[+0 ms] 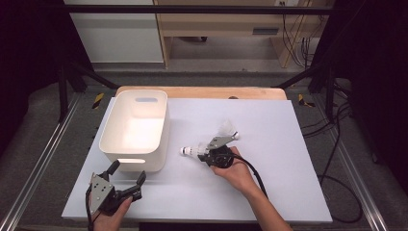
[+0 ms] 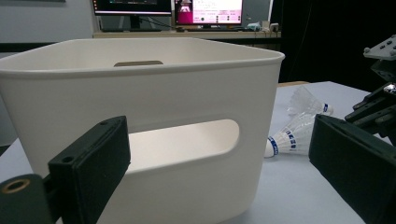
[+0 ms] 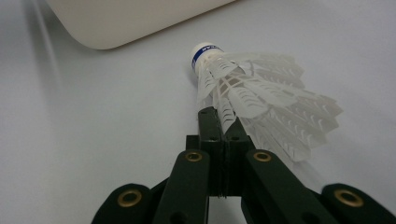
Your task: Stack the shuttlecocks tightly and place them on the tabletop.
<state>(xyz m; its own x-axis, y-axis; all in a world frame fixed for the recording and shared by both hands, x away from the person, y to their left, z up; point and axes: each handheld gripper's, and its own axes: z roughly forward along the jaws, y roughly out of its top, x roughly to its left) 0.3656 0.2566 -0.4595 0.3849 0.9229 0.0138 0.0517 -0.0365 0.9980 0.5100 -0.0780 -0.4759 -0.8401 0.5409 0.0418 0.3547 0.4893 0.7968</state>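
Note:
A white feather shuttlecock (image 1: pixel 191 150) with a blue-banded cork (image 3: pixel 204 52) lies just right of the white plastic bin (image 1: pixel 134 130), cork pointing at it. My right gripper (image 1: pixel 204 153) is shut on its feather skirt (image 3: pixel 261 100), jaws pressed together around a feather stem. A second shuttlecock (image 1: pixel 228 130) rests on the white board a little beyond it, free of any gripper. My left gripper (image 1: pixel 127 172) stands open at the bin's near wall, facing the handle slot (image 2: pixel 187 144), nothing between its jaws (image 2: pixel 219 163). Both shuttlecocks (image 2: pixel 289 137) show past the bin's corner.
The bin is empty and stands on the left part of the white board (image 1: pixel 269 183), which lies on a wooden table (image 1: pixel 202 91). The right gripper's cable (image 1: pixel 255 173) trails toward the person. Metal rails (image 1: pixel 38 163) flank the board.

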